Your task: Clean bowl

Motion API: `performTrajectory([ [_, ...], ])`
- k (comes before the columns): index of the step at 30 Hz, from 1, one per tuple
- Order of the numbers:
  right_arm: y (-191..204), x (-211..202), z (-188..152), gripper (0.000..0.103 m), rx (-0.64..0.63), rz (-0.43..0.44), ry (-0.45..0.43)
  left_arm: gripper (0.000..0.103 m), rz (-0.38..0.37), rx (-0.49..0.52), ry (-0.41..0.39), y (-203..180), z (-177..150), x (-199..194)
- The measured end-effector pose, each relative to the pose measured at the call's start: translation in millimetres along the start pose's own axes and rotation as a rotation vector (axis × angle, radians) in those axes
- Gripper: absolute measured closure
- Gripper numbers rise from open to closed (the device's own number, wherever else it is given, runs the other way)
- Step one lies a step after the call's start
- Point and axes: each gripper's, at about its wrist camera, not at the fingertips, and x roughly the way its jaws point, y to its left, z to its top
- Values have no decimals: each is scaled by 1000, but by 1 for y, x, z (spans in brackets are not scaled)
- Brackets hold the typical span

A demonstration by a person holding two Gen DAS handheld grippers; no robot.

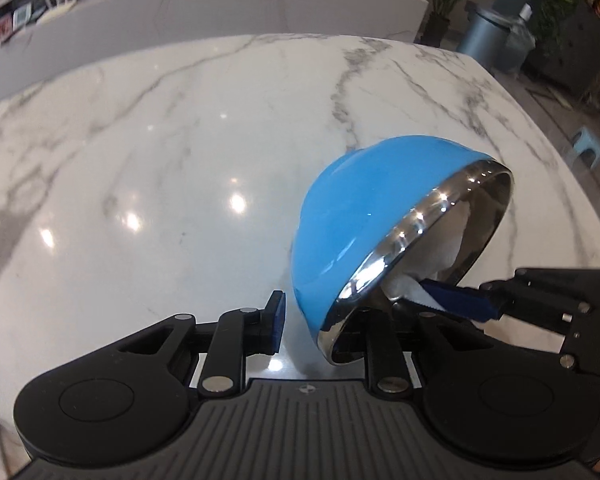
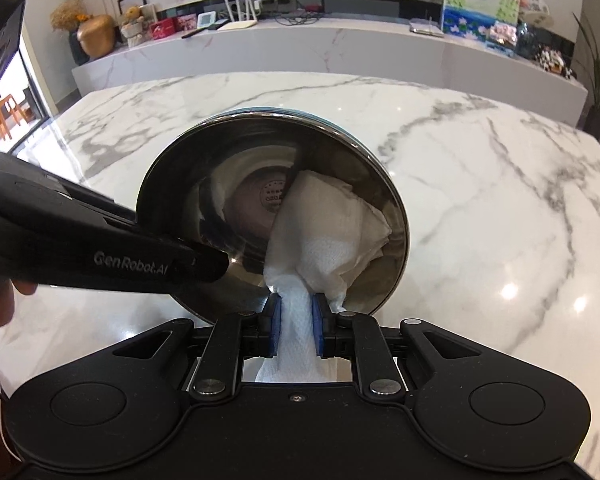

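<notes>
Right gripper (image 2: 294, 330) jaws pinch tissue (image 2: 324, 228) inside bowl (image 2: 220, 176).

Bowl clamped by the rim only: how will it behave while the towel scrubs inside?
The bowl has a glossy blue shell and polished steel rim, so it is probably slippery in the left gripper. Tilted off the table, it may pivot when the paper towel in the right gripper pushes. It looks rigid; the towel is floppy.

Bright, even light; lamp glare spots on marble table (image 1: 140, 128); strong fisheye bending at edges; corners dark.
</notes>
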Motion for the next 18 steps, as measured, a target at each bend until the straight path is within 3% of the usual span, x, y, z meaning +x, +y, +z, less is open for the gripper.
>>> performTrajectory([
  [6,-8,1,-1,89,73,53,13,82,-35,-49,16,1,-1,11],
  [12,-18,4,0,89,171,124,29,80,-23,-55,17,-5,0,14],
  [18,-11,2,4,89,114,95,24,82,1,4,24,-15,1,14],
])
